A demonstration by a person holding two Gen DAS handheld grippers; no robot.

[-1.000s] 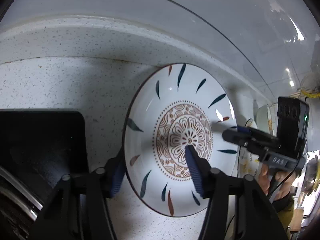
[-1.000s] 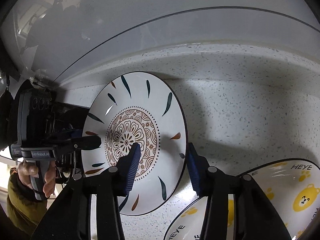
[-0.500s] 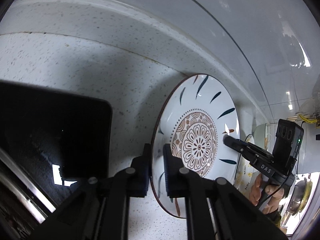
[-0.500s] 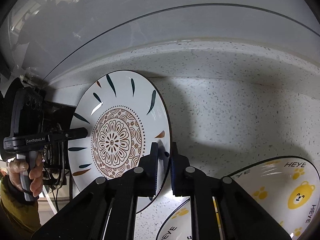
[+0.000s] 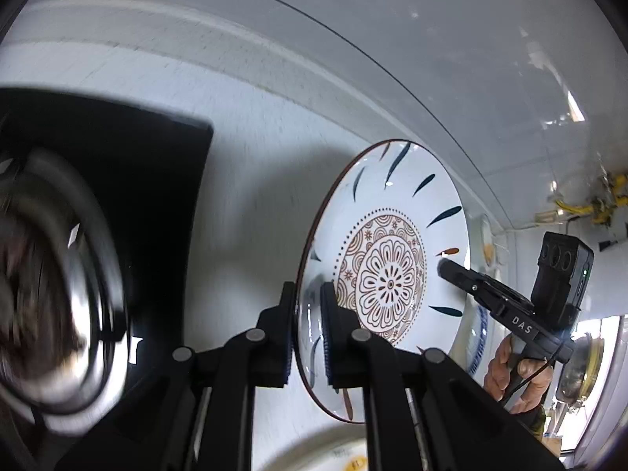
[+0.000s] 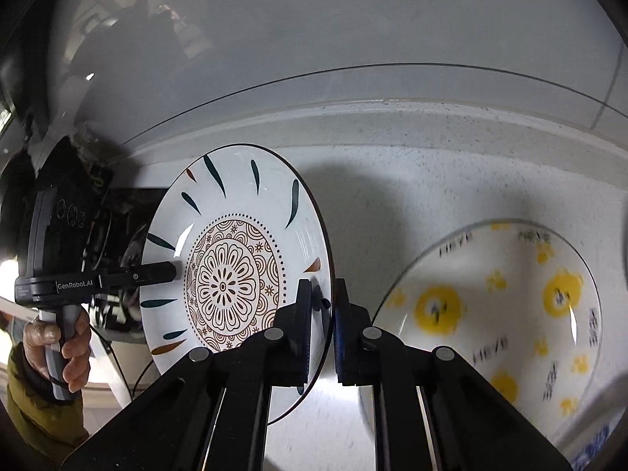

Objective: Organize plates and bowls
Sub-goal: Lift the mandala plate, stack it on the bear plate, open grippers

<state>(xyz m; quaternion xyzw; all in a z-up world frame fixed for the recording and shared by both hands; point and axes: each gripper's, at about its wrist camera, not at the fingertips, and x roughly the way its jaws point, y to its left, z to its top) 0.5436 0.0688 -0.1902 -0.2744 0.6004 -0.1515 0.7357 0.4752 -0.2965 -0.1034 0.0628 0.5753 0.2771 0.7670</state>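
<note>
You are holding the patterned plate (image 6: 235, 267) off the worktop (image 6: 451, 196) with both tools at once, near the back edge where the worktop meets the glossy wall. Your left gripper (image 5: 308, 314) is clamping the plate's rim on one side, one finger in front of the rim and one behind it, and your right gripper (image 6: 322, 314) is pinching the opposite rim the same way — both closed on the plate, which is standing almost on edge, its flower centre facing you.

To do this step well, you are best keeping the two grips level with each other so the plate is not twisting between them; the glaze looks slick, so steady pressure probably matters more than speed. The left view is blurring around the dark cooktop (image 5: 149, 180) and the shiny pot (image 5: 59, 294) on it, so slowing the carry seems wise. Beside your right gripper the yellow-printed bowl (image 6: 510, 306) is lying close, so you are wise giving its rim room as the plate passes.

Writing you can read: "GenRobot.AI" on the left tool's body in the right view, "DAS" on the right tool in the left view. The dark lettering inside the bowl is blurring too much to read for certain.
</note>
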